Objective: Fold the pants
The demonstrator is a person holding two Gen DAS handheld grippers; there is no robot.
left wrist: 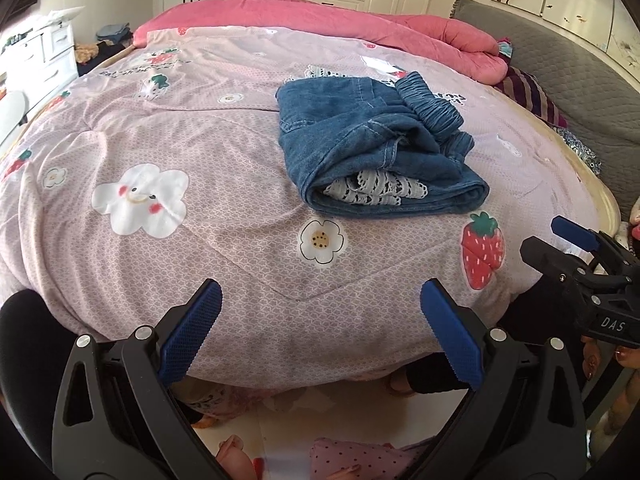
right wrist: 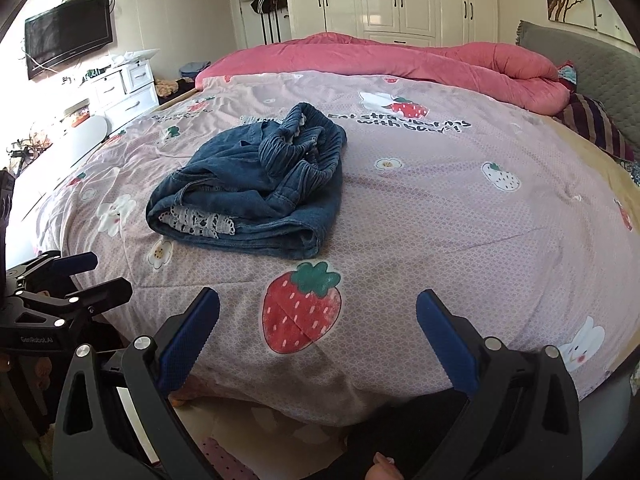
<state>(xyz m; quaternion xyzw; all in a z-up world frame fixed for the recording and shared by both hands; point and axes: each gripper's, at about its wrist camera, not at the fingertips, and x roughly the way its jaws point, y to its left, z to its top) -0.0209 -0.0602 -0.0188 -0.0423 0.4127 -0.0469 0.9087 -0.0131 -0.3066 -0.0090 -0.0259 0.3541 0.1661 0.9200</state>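
Observation:
Blue denim pants (left wrist: 372,140) with an elastic waistband and white lace trim lie folded into a thick bundle on the pink printed quilt (left wrist: 160,140). In the right wrist view the same pants (right wrist: 256,184) rest left of centre on that quilt (right wrist: 440,208). My left gripper (left wrist: 320,300) hangs open over the quilt's near edge, well short of the pants, with nothing between its blue pads. My right gripper (right wrist: 318,304) is open too, above a strawberry print, clear of the pants. Each gripper shows at the side of the other's view: the right (left wrist: 560,240), the left (right wrist: 92,272).
A rolled pink duvet (left wrist: 420,36) lies along the bed's far side, with a grey headboard (left wrist: 560,64) and striped cloth (left wrist: 532,96) at right. White drawers (right wrist: 128,88) and a wall television (right wrist: 68,32) stand left. The floor and the person's feet show below the bed edge.

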